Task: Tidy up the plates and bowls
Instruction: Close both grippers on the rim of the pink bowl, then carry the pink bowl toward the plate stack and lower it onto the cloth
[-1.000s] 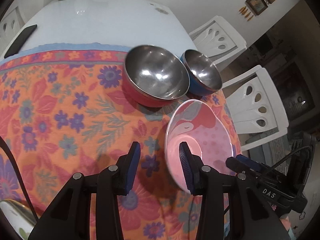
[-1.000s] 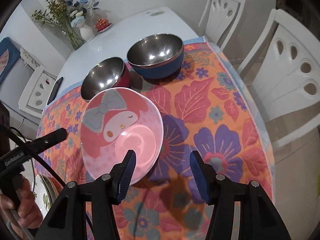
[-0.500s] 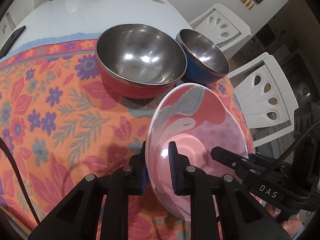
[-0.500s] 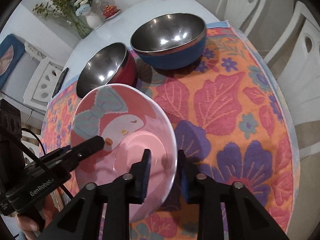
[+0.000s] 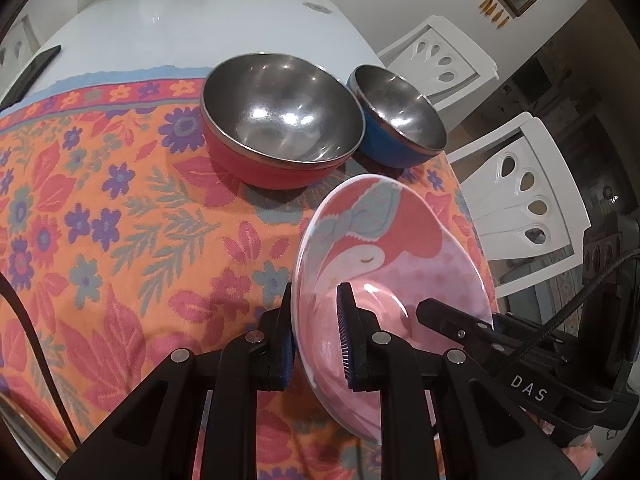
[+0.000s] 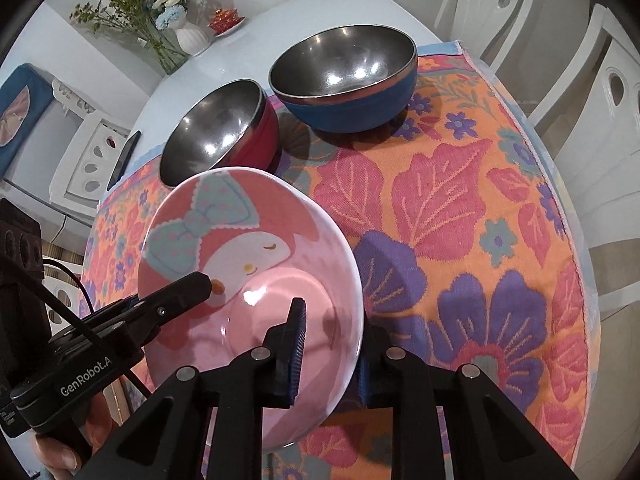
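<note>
Pink cartoon bowl (image 5: pixel 400 248) sits between both tools, over the near right part of the floral tablecloth (image 5: pixel 100 220). Left gripper (image 5: pixel 316 332) is pinched onto the bowl's left rim, one pad outside the wall, the other inside the basin. Right gripper (image 6: pixel 328 344) is clamped the same way on the opposite rim, inner pad in the basin, outer finger behind the wall; in the left wrist view its black finger (image 5: pixel 452 320) reaches in from the right. Bowl (image 6: pixel 240 264) is round with no real long axis; it is tilted, mouth facing up and toward the cameras, the bow end of the print on the far side toward the steel bowls. Can't tell whether its base touches the cloth. Red steel bowl (image 5: pixel 280 128) and blue steel bowl (image 5: pixel 400 120) stand upright just beyond it, side by side, close or touching. A hand (image 6: pixel 64 452) holds the left tool at the lower left of the right wrist view.
</note>
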`<state>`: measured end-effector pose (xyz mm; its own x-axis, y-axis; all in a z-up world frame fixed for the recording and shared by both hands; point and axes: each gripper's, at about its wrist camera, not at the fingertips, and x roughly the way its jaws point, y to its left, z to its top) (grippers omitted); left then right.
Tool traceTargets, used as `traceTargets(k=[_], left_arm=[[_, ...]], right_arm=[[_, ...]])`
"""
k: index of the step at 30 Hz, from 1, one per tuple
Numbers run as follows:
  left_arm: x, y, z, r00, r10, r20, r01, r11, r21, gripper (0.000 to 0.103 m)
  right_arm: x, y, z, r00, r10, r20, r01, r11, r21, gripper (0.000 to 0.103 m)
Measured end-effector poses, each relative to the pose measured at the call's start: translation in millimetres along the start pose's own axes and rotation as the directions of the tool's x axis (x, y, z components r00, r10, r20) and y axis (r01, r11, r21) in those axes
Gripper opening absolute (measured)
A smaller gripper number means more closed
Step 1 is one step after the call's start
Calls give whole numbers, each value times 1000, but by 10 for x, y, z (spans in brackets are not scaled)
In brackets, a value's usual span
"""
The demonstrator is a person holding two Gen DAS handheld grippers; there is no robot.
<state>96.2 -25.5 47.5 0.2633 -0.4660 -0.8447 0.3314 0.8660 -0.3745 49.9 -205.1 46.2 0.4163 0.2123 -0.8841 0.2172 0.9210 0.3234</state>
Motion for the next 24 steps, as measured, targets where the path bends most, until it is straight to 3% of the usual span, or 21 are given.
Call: traceTargets(k=[13,24], left_arm=[[-646,-195,-273,997,-30,67,27,998,48,15],[-729,-219,-866,999,-35,-12,36,999,37,15]], right_arm=[[-634,209,-335,999,1,47,0,1000,-29,21],[-802,285,-835,998,-66,2,66,993,-102,21]])
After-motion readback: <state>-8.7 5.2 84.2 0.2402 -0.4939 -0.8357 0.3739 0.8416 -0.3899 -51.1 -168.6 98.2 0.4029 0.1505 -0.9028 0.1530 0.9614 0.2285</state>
